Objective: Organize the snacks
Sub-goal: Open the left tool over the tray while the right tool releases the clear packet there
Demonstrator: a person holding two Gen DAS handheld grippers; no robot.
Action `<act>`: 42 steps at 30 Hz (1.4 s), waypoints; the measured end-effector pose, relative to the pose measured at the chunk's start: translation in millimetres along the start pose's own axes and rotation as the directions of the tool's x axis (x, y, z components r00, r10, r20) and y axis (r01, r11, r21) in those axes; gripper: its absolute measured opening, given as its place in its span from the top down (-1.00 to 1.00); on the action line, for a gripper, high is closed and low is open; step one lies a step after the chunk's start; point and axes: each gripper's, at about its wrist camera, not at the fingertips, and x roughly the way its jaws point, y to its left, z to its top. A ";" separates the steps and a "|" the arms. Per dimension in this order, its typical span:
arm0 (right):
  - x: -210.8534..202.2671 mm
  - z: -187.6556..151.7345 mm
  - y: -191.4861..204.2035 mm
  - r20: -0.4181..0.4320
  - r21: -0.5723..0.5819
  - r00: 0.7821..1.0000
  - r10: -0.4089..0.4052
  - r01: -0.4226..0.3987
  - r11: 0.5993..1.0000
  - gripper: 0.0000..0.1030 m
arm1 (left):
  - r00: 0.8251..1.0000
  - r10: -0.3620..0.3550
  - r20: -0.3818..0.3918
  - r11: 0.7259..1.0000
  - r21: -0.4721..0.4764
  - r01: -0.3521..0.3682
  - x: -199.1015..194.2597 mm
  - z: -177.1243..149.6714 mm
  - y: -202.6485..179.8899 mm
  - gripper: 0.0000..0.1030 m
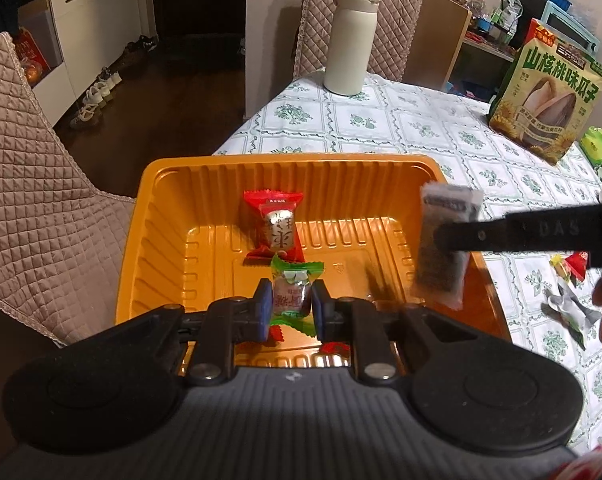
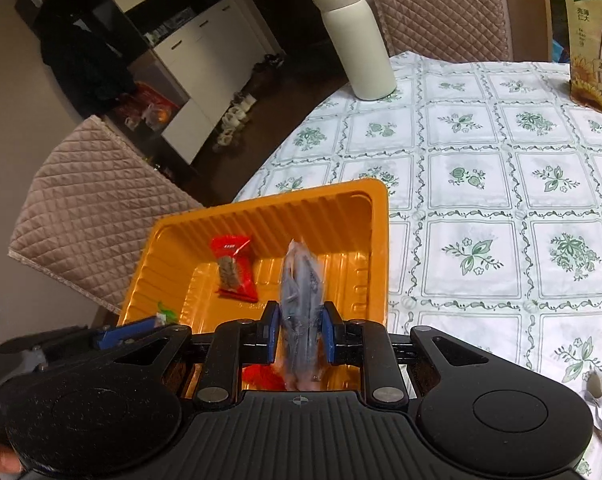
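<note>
An orange plastic tray (image 1: 341,182) sits at the near-left edge of the table, and a red snack packet (image 1: 275,226) lies in it. My left gripper (image 1: 291,308) is shut on a green-wrapped candy (image 1: 293,294) low over the tray floor. From the right, my right gripper (image 1: 455,240) holds a grey packet (image 1: 441,276) over the tray's right side. In the right wrist view, that gripper (image 2: 301,336) is shut on the grey packet (image 2: 301,292) above the tray (image 2: 313,208). The red packet (image 2: 233,268) lies beyond it, and the left gripper (image 2: 129,332) shows at the lower left.
A white flask (image 1: 351,36) stands at the table's far edge. A large green seed bag (image 1: 549,92) stands at the far right. Loose wrapped snacks (image 1: 569,296) lie on the patterned tablecloth right of the tray. Quilted chairs (image 1: 33,184) stand on the left and behind the table.
</note>
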 end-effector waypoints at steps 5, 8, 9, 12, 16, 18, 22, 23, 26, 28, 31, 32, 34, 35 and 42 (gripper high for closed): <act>-1.1 4.1 1.9 0.024 0.007 0.999 0.023 -0.023 1.000 0.57 | 1.000 -0.011 -0.006 1.000 0.004 0.011 3.7 0.2 -0.2 0.64; -2.7 5.4 4.2 0.027 -0.005 0.999 0.025 -0.025 1.000 0.56 | 1.000 -0.014 -0.007 1.000 0.005 0.014 4.4 0.2 -0.8 0.64; -3.5 5.1 4.8 0.030 -0.010 0.999 0.026 -0.026 1.000 0.56 | 1.000 -0.017 -0.007 1.000 0.005 0.017 4.7 0.1 -1.3 0.64; -4.0 3.2 5.7 0.022 -0.021 0.999 0.024 -0.023 1.000 0.56 | 1.000 -0.018 -0.008 1.000 0.010 0.018 5.9 0.8 -3.0 0.64; -4.1 0.1 4.9 0.011 -0.022 1.000 0.027 -0.026 0.999 0.56 | 1.000 -0.020 -0.008 1.000 0.009 0.020 8.4 2.1 -4.5 0.64; -3.9 -0.3 4.1 0.005 -0.021 1.000 0.029 -0.028 0.999 0.56 | 1.000 -0.020 -0.007 1.000 0.010 0.020 8.9 2.7 -4.7 0.64; -5.1 -1.2 3.7 0.001 -0.019 1.000 0.028 -0.028 0.999 0.56 | 1.000 -0.015 -0.002 1.000 0.010 0.015 10.2 5.7 -4.8 0.63; -5.5 -1.6 3.5 0.002 -0.018 1.000 0.027 -0.027 0.999 0.56 | 1.000 -0.013 0.000 1.000 0.008 0.013 10.2 6.3 -4.6 0.63; -6.4 -2.0 3.2 -0.002 -0.019 1.000 0.031 -0.031 0.999 0.56 | 1.000 -0.006 0.023 1.000 0.001 0.006 8.1 7.3 -3.9 0.58; -7.2 -2.9 3.6 -0.005 -0.024 1.000 0.030 -0.030 0.999 0.55 | 0.999 -0.006 0.033 1.000 -0.005 0.006 5.9 6.6 -3.1 0.48; -10.3 -5.3 4.8 -0.006 -0.039 0.999 0.036 -0.036 0.999 0.52 | 1.000 0.004 0.028 1.000 -0.007 -0.004 3.3 5.3 -3.4 0.48; -11.9 -6.9 5.6 -0.002 -0.050 0.999 0.035 -0.035 0.998 0.41 | 1.000 0.005 0.025 1.000 -0.010 -0.005 2.0 4.1 -3.3 0.48; -16.6 -10.7 7.1 0.012 -0.066 0.999 0.030 -0.029 0.997 0.06 | 1.000 0.005 0.023 1.000 -0.017 -0.005 -2.2 0.7 -3.2 0.48; -20.1 -12.6 7.4 0.026 -0.075 0.999 0.032 -0.030 0.997 -0.05 | 1.000 0.006 0.023 1.000 -0.020 -0.006 -4.9 -1.7 -2.9 0.48; -38.9 -24.5 7.1 0.053 -0.131 0.998 0.015 -0.008 0.991 -0.11 | 1.000 0.020 0.012 0.998 -0.054 -0.020 -25.1 -18.4 -3.5 0.47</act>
